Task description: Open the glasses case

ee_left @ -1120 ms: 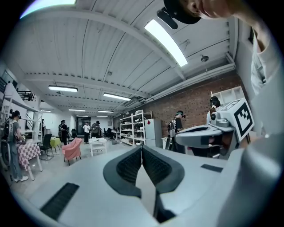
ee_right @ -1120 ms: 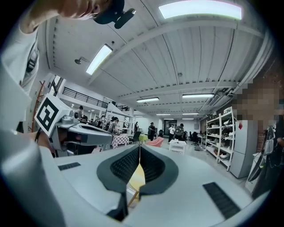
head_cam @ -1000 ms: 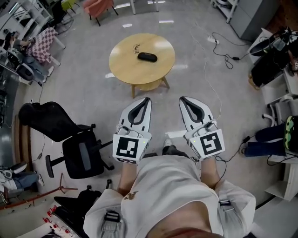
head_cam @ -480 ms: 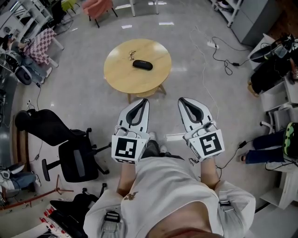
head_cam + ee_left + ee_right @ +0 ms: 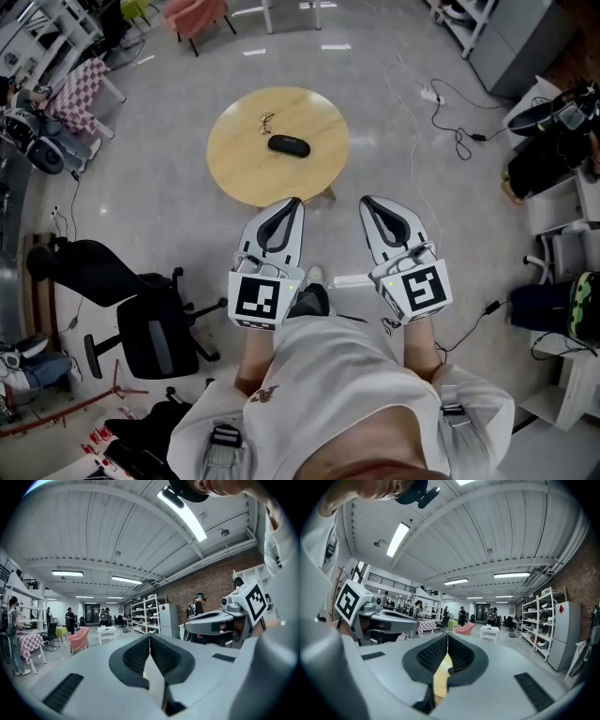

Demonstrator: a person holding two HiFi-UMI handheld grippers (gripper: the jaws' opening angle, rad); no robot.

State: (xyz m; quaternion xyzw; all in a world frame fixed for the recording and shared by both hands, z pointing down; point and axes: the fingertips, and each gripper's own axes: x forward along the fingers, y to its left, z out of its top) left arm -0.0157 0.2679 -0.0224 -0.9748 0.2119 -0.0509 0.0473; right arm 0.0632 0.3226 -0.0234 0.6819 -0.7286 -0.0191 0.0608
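We hold our left gripper (image 5: 292,208) with its jaws pressed together on nothing, and our right gripper (image 5: 373,208) is closed and empty the same way. Both point level, side by side, above the grey floor (image 5: 169,216). Just past their tips stands a round wooden tabletop (image 5: 234,164). The black glasses case (image 5: 289,145) lies closed near its middle, well apart from both grippers, with a small metal object (image 5: 266,119) near it.
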